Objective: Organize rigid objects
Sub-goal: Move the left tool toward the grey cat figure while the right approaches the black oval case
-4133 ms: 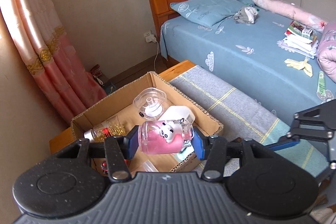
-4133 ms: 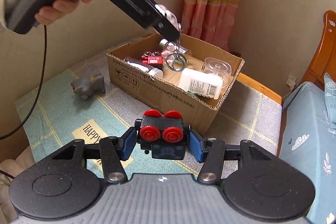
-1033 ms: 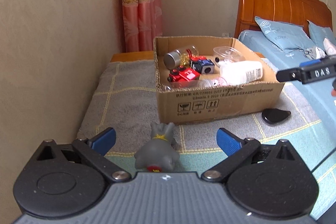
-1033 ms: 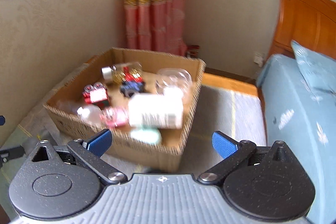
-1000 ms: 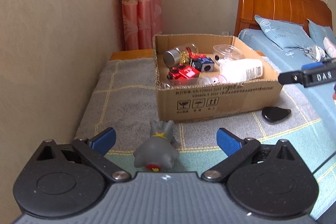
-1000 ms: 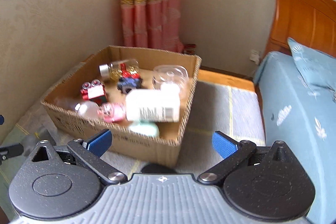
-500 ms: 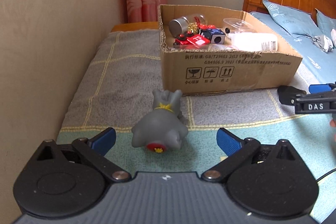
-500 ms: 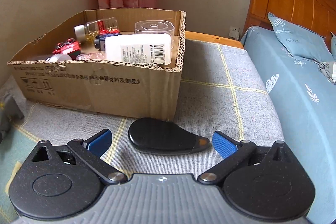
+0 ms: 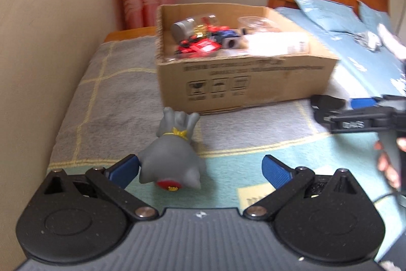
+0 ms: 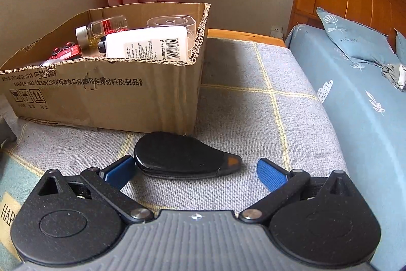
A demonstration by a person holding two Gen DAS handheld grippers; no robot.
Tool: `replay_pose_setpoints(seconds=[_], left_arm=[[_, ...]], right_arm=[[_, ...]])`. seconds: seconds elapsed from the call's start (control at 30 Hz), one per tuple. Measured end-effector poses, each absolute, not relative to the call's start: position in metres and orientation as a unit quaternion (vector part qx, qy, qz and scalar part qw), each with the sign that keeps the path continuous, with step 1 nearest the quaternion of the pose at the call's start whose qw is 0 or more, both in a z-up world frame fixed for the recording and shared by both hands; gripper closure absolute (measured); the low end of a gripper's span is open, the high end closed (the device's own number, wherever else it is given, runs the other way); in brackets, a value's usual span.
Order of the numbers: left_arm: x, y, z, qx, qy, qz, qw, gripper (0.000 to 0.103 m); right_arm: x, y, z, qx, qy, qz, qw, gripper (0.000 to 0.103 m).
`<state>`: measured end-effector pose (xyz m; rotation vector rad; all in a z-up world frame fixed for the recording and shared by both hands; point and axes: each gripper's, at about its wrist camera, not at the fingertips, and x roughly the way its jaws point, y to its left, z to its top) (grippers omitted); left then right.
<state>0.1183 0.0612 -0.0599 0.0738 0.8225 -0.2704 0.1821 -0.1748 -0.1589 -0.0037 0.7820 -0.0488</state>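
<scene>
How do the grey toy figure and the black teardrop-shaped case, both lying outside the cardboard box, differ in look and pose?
The grey toy figure is rounded and bulky, with a yellow bow; the black teardrop-shaped case is flat, glossy and orange-tipped. The figure lies between the open left gripper; the case between the open right gripper. Both rest on the blanket before the cardboard box.

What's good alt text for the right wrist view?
The open right gripper sits low around a black teardrop-shaped object lying on a grey checked blanket, just in front of a cardboard box holding a white bottle, jars and toys.
</scene>
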Motion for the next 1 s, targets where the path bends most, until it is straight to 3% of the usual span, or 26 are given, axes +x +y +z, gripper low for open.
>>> replay_pose_setpoints(seconds=[0.2, 0.67, 1.0], left_arm=[[0.102, 0.053, -0.050, -0.006, 0.401, -0.239, 0.885, 0.001], [0.140, 0.061, -0.053, 0.066, 0.350, -0.177, 0.917, 0.001], [0.148, 0.052, -0.068, 0.084, 0.388, -0.211, 0.894, 0.001]], right_arm=[[0.180, -0.175, -0.160, -0.001, 0.377, -0.026, 0.926, 0.000], [0.177, -0.176, -0.160, -0.003, 0.374, -0.020, 0.927, 0.000], [0.175, -0.177, -0.159, -0.007, 0.378, -0.008, 0.926, 0.000]])
